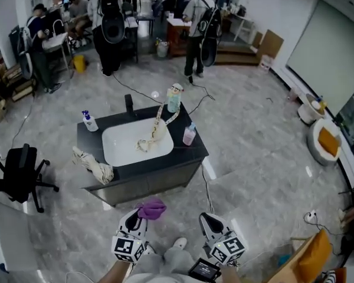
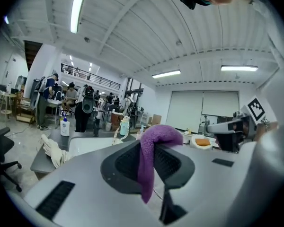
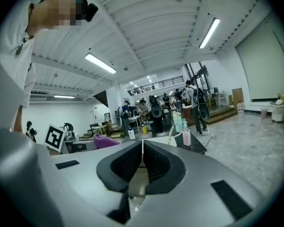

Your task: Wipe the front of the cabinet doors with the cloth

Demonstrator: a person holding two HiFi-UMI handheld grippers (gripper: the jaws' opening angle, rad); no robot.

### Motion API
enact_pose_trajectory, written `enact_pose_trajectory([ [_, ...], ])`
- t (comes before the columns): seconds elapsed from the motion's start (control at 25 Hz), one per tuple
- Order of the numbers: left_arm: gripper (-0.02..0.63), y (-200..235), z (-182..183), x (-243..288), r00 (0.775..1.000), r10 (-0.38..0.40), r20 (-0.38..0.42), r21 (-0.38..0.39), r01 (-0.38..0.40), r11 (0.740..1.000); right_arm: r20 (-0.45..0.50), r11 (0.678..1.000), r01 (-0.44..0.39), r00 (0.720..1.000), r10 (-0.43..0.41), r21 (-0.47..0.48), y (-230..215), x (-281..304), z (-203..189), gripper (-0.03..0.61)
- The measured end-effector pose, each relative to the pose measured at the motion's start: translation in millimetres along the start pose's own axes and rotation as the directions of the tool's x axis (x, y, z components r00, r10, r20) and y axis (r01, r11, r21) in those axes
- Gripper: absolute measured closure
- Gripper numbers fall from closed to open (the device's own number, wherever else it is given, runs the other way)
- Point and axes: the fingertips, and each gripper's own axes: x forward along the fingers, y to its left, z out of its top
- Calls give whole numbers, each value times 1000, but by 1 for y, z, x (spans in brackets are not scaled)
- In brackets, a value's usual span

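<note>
A purple cloth [image 1: 152, 207] hangs from my left gripper [image 1: 141, 212], which is shut on it just in front of the dark sink cabinet's door front [image 1: 156, 181]. In the left gripper view the cloth [image 2: 150, 161] is draped over and pinched between the jaws of the left gripper [image 2: 149, 151]. My right gripper [image 1: 207, 219] is beside it to the right, a little short of the cabinet's right corner. In the right gripper view the right gripper [image 3: 142, 148] is shut with nothing between its jaws, and the cloth [image 3: 104, 141] shows to the left.
The cabinet top [image 1: 92, 144] holds a white sink [image 1: 127, 147], a spray bottle [image 1: 89, 121], a pink bottle [image 1: 189, 134], a green bottle [image 1: 174, 99] and a beige rag [image 1: 95, 167] at its left edge. An office chair [image 1: 20, 173] stands left. People [image 1: 197, 25] stand behind. A cable [image 1: 207, 190] runs across the floor.
</note>
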Motion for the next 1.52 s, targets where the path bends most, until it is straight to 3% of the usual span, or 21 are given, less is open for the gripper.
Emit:
enact_pose_trajectory([
  [0.2, 557, -14, 37, -51, 1000, -10, 16, 95, 9, 995, 50, 998, -1, 999, -2, 64, 27, -35, 33, 549],
  [0.36, 555, -27, 64, -76, 995, 64, 81, 99, -72, 992, 74, 996, -33, 997, 27, 88, 25, -57, 49, 551],
  [0.56, 556, -61, 77, -102, 963, 231, 141, 19, -236, 972, 100, 986, -162, 981, 164, -23, 21, -80, 72, 551],
  [0.68, 556, -94, 77, -102, 940, 290, 179, -101, -276, 956, 126, 966, -237, 960, 249, -101, 11, -106, 85, 551],
  [0.76, 555, -115, 76, -103, 924, 333, 189, -156, -306, 939, 110, 959, -265, 955, 275, -99, -1, -123, 80, 551],
  [0.84, 556, -136, 78, -106, 913, 362, 189, -154, -337, 929, 87, 960, -277, 956, 280, -44, -15, -137, 68, 551],
  [1.0, 555, -172, 78, -123, 907, 381, 178, -117, -365, 924, 48, 950, -310, 950, 309, 37, -22, -149, 48, 551],
  [1.24, 555, -180, 72, -149, 894, 414, 173, -160, -389, 907, 54, 921, -382, 921, 387, -75, 5, -152, 70, 551],
  [1.52, 555, -166, 88, -182, 903, 365, 228, -123, -345, 930, 58, 923, -376, 923, 381, -87, 55, -150, 69, 551],
])
